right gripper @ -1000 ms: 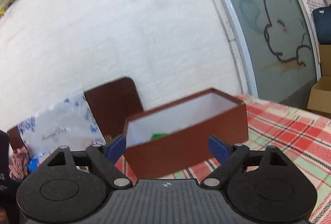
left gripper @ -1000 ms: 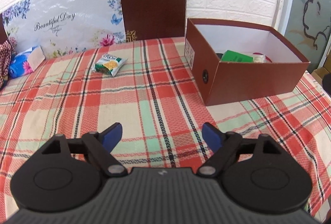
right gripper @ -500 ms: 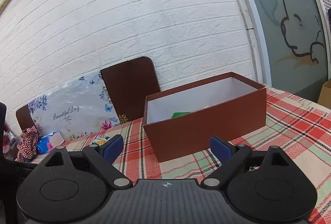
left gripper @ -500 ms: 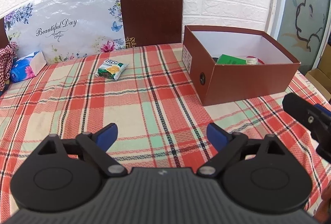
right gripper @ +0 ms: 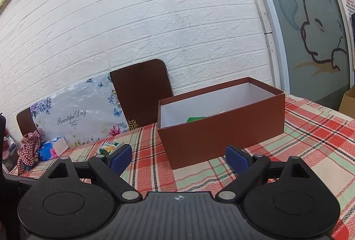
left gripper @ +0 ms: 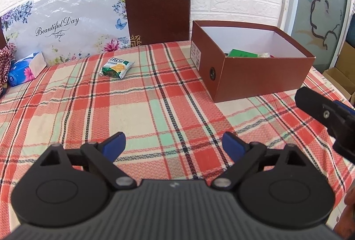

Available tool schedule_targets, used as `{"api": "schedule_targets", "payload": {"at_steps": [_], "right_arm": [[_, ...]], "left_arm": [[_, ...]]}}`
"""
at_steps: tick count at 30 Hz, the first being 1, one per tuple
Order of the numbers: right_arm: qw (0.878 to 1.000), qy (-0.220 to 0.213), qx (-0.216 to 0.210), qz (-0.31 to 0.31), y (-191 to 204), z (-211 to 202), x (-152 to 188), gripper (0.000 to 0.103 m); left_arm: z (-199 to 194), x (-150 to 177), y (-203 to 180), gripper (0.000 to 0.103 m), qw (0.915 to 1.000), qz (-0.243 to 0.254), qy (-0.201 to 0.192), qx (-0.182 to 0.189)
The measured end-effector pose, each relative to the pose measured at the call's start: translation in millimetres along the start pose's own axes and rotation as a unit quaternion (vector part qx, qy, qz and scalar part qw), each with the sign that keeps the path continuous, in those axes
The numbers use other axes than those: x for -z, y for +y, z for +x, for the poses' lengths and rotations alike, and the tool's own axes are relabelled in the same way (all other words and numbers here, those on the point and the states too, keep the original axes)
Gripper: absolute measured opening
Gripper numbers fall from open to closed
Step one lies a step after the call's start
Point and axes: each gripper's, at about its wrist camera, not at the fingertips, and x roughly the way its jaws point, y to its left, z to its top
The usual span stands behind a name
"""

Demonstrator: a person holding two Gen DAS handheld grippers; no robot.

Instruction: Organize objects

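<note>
Our left gripper (left gripper: 174, 144) has just been opening wide, with nothing between its jaws. Our right gripper (right gripper: 178, 156) is wide open and empty too. The snack pack (left gripper: 116, 67) lies on the cloth (left gripper: 155, 111) at 11 o'clock, well apart from us. The box (left gripper: 261, 78) sits at 1 o'clock, with a green thing inside. We think the pack comes next: reach, pinch gently, carry it to the box.
</note>
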Motion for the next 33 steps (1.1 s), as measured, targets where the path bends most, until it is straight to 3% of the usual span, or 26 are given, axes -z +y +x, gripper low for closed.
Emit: {"api": "schedule_targets", "payload": {"at_steps": [7,24,29,33], "right_arm": [[0.999,-0.030,0.004,-0.018,10.0,-11.5,0.4,0.092],[0.997,0.023,-0.006,-0.072,42.5,11.3,14.3,0.092],[0.994,0.054,-0.014,-0.097,57.1,25.6,22.6,0.092],[0.987,0.083,-0.036,-0.131,74.8,43.0,30.2,0.092]], "left_arm": [[-1.3,5.6,4.5,0.095,1.0000,-0.002,0.002,0.000],[21.5,20.2,52.9,0.096,0.9985,-0.050,0.020,-0.012],[41.6,25.5,118.8,0.096,0.9920,-0.104,0.021,-0.069],[62.2,31.1,184.2,0.096,0.9796,-0.118,0.011,-0.162]]}}
